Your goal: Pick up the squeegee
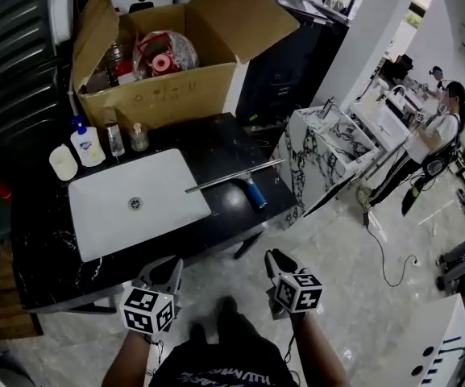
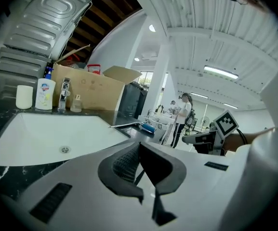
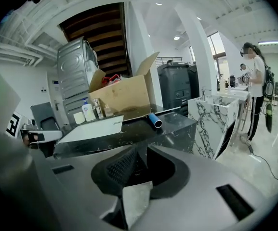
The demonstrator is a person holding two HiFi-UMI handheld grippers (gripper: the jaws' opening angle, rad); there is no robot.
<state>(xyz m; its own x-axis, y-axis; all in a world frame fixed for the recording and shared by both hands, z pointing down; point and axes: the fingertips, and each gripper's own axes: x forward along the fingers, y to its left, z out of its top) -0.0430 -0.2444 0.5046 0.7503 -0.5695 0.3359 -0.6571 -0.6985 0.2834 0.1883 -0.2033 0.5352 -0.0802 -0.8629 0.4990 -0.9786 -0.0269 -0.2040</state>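
Head view, squeegee (image 1: 236, 181) by counter (image 1: 216, 139) edge, open floor (image 1: 337, 252) below

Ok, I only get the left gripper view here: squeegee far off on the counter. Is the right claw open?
Observer: No, the right gripper view shows the right claw shut and empty.
Operator: How does the squeegee lie?
Observer: From above, its blade spans from the sink rim to the right edge of the counter, with the blue handle toward the front edge.
Operator: Claws over the counter?
Observer: No, the left claw and the right both hang over the floor, short of it.
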